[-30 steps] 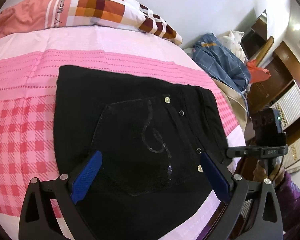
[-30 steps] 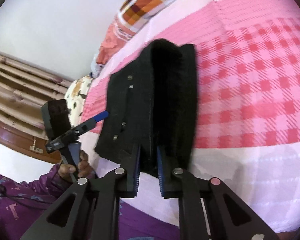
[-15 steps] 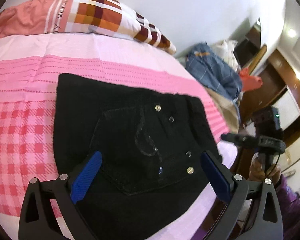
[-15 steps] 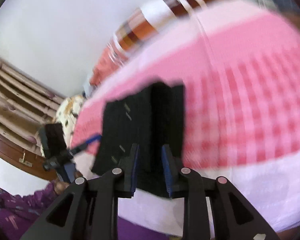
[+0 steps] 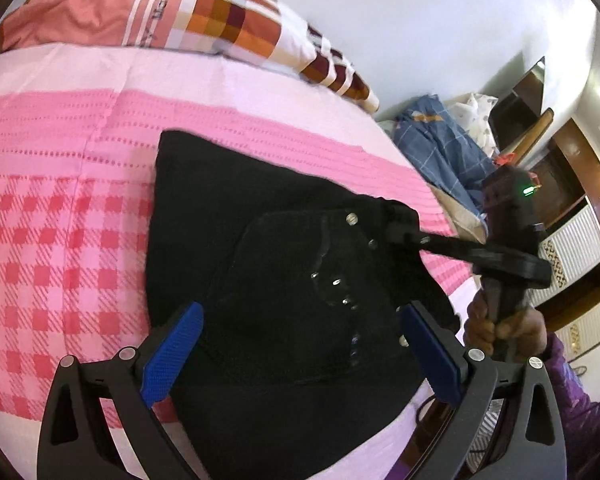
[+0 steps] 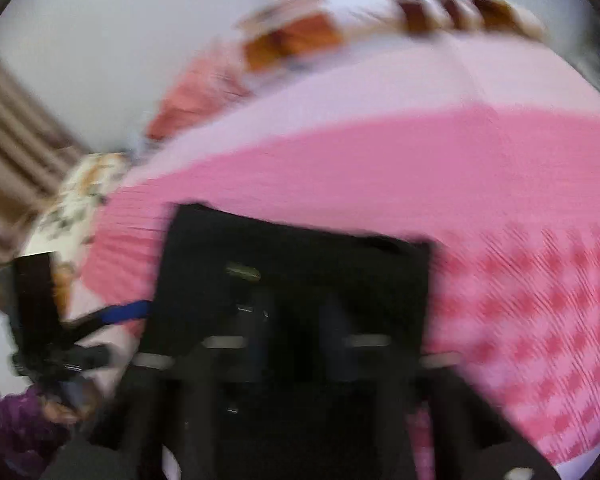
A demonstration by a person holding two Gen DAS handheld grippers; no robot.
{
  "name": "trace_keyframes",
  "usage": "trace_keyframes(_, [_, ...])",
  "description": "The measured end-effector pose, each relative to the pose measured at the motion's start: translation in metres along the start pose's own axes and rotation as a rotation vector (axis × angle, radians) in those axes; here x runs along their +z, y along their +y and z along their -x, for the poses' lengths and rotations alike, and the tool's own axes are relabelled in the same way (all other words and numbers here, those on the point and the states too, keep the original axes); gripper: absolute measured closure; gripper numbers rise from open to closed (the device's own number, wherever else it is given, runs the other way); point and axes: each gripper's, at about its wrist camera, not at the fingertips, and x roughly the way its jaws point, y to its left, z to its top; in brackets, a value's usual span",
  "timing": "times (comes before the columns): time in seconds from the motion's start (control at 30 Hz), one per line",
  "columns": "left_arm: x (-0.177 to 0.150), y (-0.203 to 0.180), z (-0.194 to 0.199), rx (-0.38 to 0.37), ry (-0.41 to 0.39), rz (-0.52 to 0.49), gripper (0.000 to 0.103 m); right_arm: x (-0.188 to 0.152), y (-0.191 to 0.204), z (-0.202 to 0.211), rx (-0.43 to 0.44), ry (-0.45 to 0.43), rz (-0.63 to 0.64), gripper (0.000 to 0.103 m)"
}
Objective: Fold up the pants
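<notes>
The black pants [image 5: 284, 280] lie folded on the pink checked bed, back pocket and rivets up. My left gripper [image 5: 300, 344] is open and empty, its blue pads [image 5: 172, 344] spread over the near part of the pants. My right gripper [image 5: 400, 232] shows in the left wrist view at the pants' right edge, its tips on the waistband. The right wrist view is badly blurred: the pants [image 6: 292, 264] fill the middle and my right gripper [image 6: 296, 340] sits over them; I cannot tell how its jaws stand. The left gripper also shows at its left [image 6: 112, 316].
A checked orange pillow [image 5: 220, 20] lies at the head of the bed. Blue clothes [image 5: 440, 152] are piled off the bed's right side, by wooden furniture [image 5: 580, 208]. The bed edge [image 5: 460, 288] runs close on the right.
The right gripper has swung in fast over the pants' waistband edge, blurring its view. The left gripper stays open above the pants, shifted slightly.
</notes>
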Motion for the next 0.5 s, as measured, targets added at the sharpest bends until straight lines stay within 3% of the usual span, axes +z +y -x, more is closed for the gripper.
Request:
trace_keyframes(0.07, [0.000,0.001,0.000,-0.005,-0.005,-0.005,0.004,-0.006,-0.025,0.004,0.133,-0.005,-0.118,0.103])
trace_keyframes(0.13, [0.000,0.000,0.003,-0.007,-0.022,-0.013,0.004,-0.011,-0.029,0.017,0.176,-0.045,-0.151,0.103])
trace_keyframes(0.2, [0.003,-0.001,0.008,0.004,-0.037,-0.031,0.004,-0.011,-0.016,0.032,0.107,-0.094,-0.106,0.097])
trace_keyframes(0.3, [0.009,-0.009,0.016,0.067,-0.094,-0.095,0.004,-0.007,0.014,0.056,0.023,-0.182,-0.047,0.079])
trace_keyframes(0.37, [0.012,-0.014,0.019,0.115,-0.134,-0.133,0.004,0.000,0.035,0.066,-0.042,-0.240,-0.019,0.035])
trace_keyframes(0.4, [0.014,-0.016,0.018,0.155,-0.145,-0.148,0.004,0.002,0.044,0.069,-0.097,-0.278,-0.015,0.028])
trace_keyframes(0.43, [0.016,-0.019,0.016,0.217,-0.150,-0.165,0.004,0.004,0.051,0.070,-0.122,-0.310,-0.024,0.027])
trace_keyframes(0.5, [0.018,-0.021,0.012,0.259,-0.152,-0.177,0.004,0.006,0.058,0.056,-0.149,-0.327,-0.022,0.027])
